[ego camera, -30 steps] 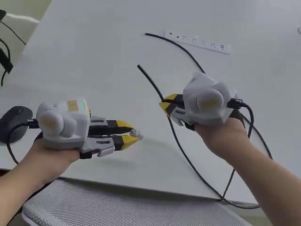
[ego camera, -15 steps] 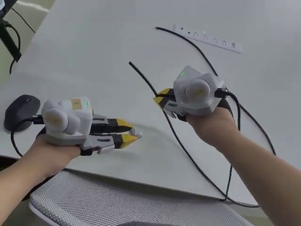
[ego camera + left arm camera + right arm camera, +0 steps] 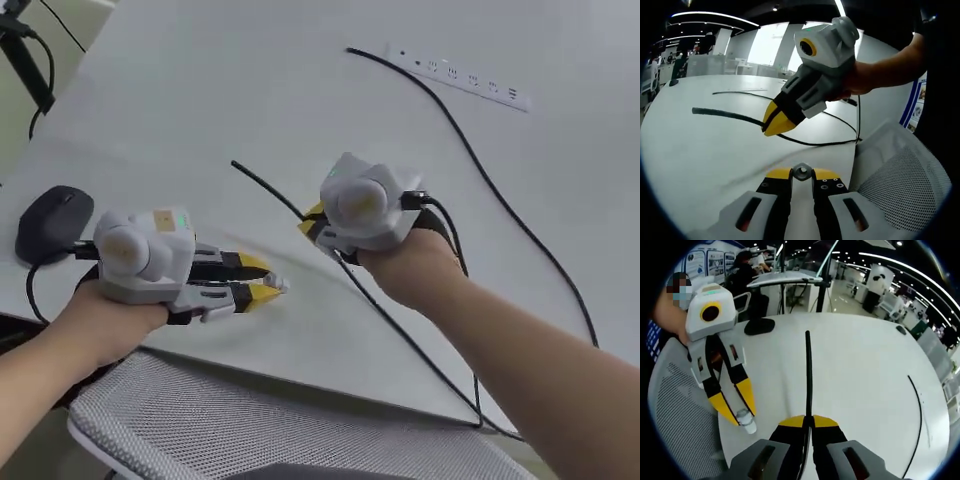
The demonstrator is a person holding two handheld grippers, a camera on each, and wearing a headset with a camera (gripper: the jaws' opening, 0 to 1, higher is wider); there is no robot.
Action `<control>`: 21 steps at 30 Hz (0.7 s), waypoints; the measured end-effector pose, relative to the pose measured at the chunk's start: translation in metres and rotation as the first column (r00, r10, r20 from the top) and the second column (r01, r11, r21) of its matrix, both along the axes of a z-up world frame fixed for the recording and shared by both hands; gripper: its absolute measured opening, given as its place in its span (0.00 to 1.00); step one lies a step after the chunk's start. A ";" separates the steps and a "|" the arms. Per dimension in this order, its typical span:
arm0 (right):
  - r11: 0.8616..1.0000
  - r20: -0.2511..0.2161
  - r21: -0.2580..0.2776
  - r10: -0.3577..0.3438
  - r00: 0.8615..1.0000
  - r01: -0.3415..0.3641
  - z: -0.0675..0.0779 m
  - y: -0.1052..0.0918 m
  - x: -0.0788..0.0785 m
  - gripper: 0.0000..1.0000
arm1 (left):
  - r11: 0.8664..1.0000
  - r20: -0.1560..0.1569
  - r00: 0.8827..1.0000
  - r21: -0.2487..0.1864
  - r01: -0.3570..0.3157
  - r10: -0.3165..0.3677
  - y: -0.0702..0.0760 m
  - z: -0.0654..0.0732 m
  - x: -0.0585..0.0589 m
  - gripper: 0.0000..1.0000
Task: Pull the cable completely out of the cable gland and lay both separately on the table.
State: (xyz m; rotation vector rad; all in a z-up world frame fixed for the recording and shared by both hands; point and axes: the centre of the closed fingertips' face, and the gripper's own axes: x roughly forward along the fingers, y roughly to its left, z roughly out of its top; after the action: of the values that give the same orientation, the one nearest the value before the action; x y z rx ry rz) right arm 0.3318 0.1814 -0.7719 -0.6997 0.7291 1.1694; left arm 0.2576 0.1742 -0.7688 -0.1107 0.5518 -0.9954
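Black and thin, the rubber-sheathed cable (image 3: pixel 270 190) is pinched between the yellow tips of the right gripper (image 3: pixel 314 224), whose jaws are closed tight on it. In the head view the gripper's white body hides the clamped stretch. One way, the cable's free end lies out over the white table (image 3: pixel 200 90). The other way, it runs down past the near table edge and is cut off from sight. In the right gripper view the cable (image 3: pixel 808 370) rises straight from between the closed tips.

The left gripper (image 3: pixel 262 280) has its jaws nearly closed on the small grey-white plastic cable gland (image 3: pixel 277 285), held over the near edge of the table, apart from the cable. In the left gripper view only the gland's round end (image 3: pixel 801 171) shows between the tips; its threads are too small to make out.

Counted: two grippers, one gland, and two cables. The second black cable (image 3: pixel 480 170) passes a long white power strip (image 3: pixel 455 75), and it seems to start beside it, though the join is unclear. One black computer mouse (image 3: pixel 52 220) sits at the left, and one grey mesh chair (image 3: pixel 250 420) is cropped at the bottom.
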 end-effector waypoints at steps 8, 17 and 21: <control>0.998 -0.025 -0.049 0.033 0.999 -0.034 -0.026 0.010 -0.005 0.00 | 0.999 -0.020 0.999 0.010 -0.040 0.040 0.008 -0.013 0.003 0.15; 0.995 -0.024 -0.082 0.061 0.998 -0.062 -0.042 0.014 -0.007 0.00 | 0.996 -0.022 0.996 0.031 -0.082 0.083 0.015 -0.023 0.011 0.15; 0.994 -0.024 -0.084 0.067 0.997 -0.069 -0.046 0.014 -0.006 0.00 | 0.992 -0.012 0.992 0.038 -0.124 0.125 0.022 -0.027 0.015 0.15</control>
State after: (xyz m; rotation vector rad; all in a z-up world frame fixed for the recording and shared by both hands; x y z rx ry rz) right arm 0.3256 0.1959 -0.8182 -0.7899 0.7813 1.2150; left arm 0.2722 0.1965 -0.7957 -0.1181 0.5694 -0.8630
